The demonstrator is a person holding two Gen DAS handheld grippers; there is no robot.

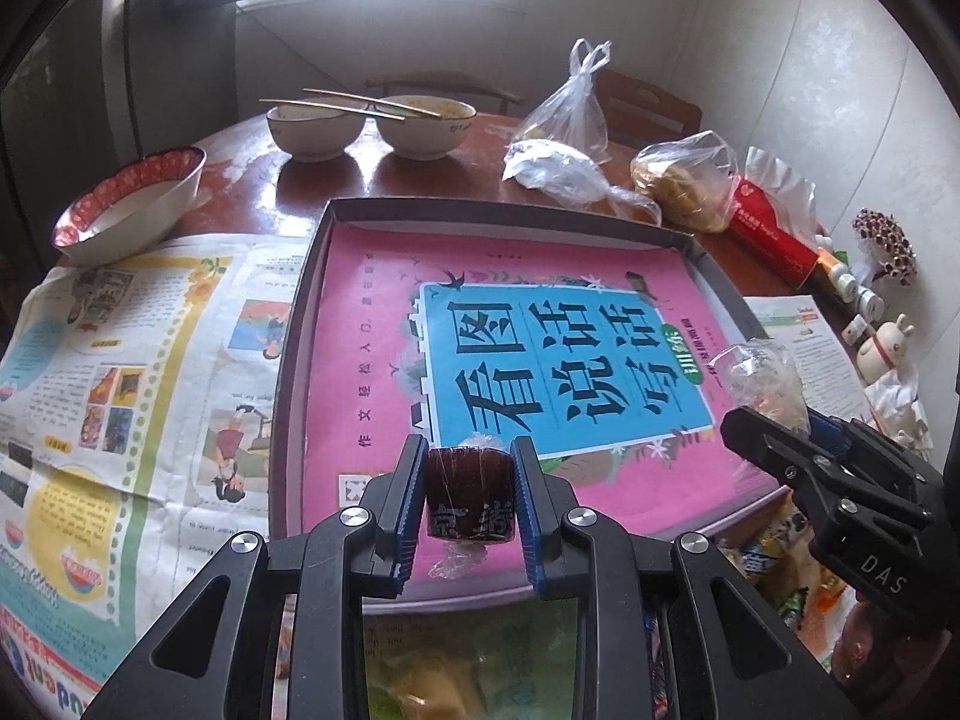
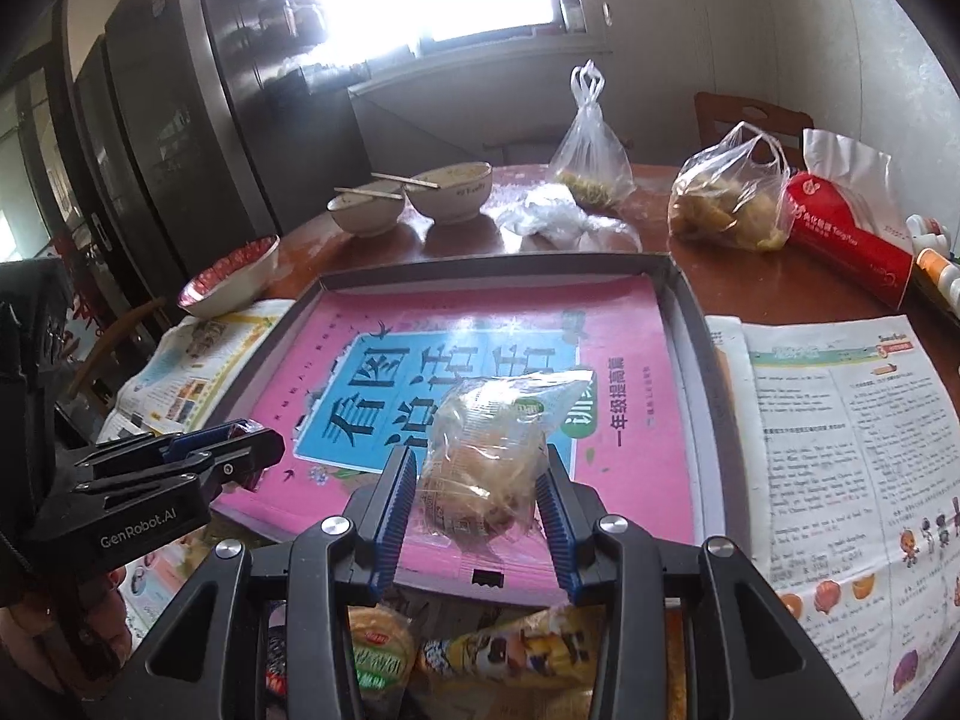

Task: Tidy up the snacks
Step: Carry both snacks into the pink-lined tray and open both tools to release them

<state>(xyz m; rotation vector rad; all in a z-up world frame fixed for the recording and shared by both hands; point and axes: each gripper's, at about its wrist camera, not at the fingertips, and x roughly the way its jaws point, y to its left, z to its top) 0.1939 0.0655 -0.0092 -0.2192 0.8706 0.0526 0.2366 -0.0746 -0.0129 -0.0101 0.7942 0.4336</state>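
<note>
Both grippers hung over the tray (image 1: 312,276): left gripper (image 1: 469,495) clamped a dark candy (image 1: 469,492), right gripper (image 2: 480,480) a bun (image 2: 486,468), tray directly beneath.

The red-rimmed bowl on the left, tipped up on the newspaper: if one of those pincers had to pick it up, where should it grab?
Probably the rim. The red-rimmed bowl is too wide to span, so one finger should go inside and one outside its thin wall. It leans on the newspaper with its opening tilted toward the tray, so coming from the tray side, onto the lower near edge, looks easiest. Both grippers already hold snacks.
</note>
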